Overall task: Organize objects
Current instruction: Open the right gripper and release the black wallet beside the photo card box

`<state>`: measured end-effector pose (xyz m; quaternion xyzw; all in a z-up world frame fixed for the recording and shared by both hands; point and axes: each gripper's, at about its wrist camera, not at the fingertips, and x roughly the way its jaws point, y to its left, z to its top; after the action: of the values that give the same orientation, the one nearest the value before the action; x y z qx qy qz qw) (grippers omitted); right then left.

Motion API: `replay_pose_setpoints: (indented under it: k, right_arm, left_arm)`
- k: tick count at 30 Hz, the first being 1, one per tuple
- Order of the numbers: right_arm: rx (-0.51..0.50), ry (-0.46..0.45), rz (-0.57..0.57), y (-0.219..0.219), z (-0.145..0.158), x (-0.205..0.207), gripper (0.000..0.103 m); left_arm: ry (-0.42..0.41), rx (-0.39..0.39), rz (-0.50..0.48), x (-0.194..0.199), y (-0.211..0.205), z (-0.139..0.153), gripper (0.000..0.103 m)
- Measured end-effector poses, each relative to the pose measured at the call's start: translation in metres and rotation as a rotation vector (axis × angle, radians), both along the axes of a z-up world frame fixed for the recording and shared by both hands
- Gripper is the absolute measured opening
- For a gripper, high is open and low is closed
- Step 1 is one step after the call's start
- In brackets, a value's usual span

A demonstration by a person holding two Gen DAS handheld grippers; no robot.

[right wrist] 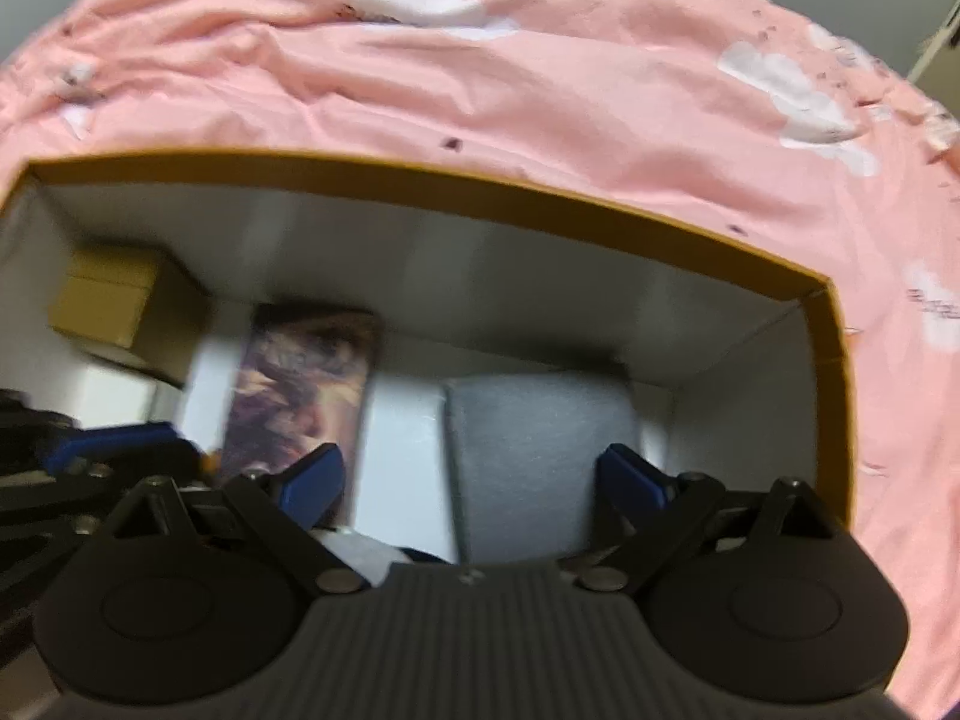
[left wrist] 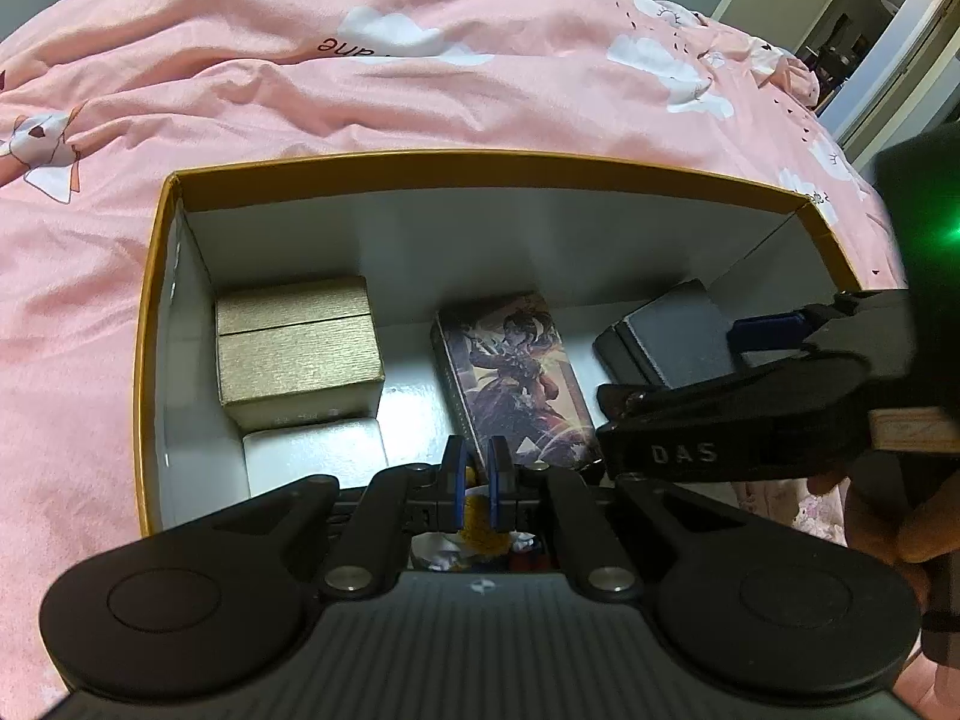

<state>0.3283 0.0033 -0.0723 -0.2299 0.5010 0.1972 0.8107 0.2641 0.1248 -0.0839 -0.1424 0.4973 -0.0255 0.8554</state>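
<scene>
Pink bed (left wrist: 420, 90) carried gold-rimmed box (left wrist: 480, 165). Inside already: gold case (left wrist: 297, 348) left, illustrated tin (left wrist: 516, 372) middle, grey box (right wrist: 540, 456) right, apparently just placed. Right gripper (right wrist: 474, 480) spread wide, released, straddling grey box. Left gripper (left wrist: 478, 480) clenched on small yellowish item (left wrist: 480, 525), seemingly unplaced.

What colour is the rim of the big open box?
Golden brown; the box rim shows best in the left wrist view.
</scene>
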Motion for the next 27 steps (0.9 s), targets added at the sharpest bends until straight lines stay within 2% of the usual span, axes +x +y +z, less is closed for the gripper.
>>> replay_pose_setpoints:
  k: [3,4,7,11,15,21,24,25,26,27]
  right_arm:
    - [-0.088,-0.046,-0.005,0.007,-0.007,-0.002,0.095]
    - [-0.099,-0.047,-0.001,0.010,-0.009,-0.002,0.099]
    - [-0.102,-0.034,-0.006,0.011,-0.012,0.001,0.099]
    - [-0.051,-0.011,-0.024,0.006,-0.006,0.005,0.096]
    - [0.044,0.042,0.020,0.002,0.001,0.001,0.090]
    - [0.114,0.048,0.033,0.004,0.009,-0.005,0.068]
    - [0.165,0.076,0.052,0.007,0.012,-0.005,0.040]
    - [0.194,0.133,0.051,0.007,0.011,-0.002,0.025]
    - [0.217,0.181,0.037,0.005,0.009,0.000,0.024]
    - [0.226,0.189,0.035,0.004,0.009,0.001,0.024]
  left_arm:
    - [-0.001,0.009,-0.003,0.000,-0.001,-0.001,0.007]
    - [-0.001,0.008,-0.006,0.000,0.000,-0.001,0.007]
    - [-0.002,0.009,-0.013,0.001,0.000,-0.001,0.007]
    - [-0.005,0.016,-0.018,0.000,-0.002,-0.002,0.007]
    - [-0.007,0.007,-0.017,-0.001,0.000,-0.001,0.004]
    - [-0.032,-0.024,0.002,-0.005,0.003,0.002,0.003]
    - [-0.040,-0.049,0.006,-0.006,0.005,0.001,0.006]
    - [-0.046,-0.053,0.003,-0.006,0.005,0.002,0.006]
    - [-0.050,-0.056,-0.001,-0.007,0.006,0.001,0.006]
    - [-0.054,-0.062,-0.004,-0.007,0.006,0.001,0.006]
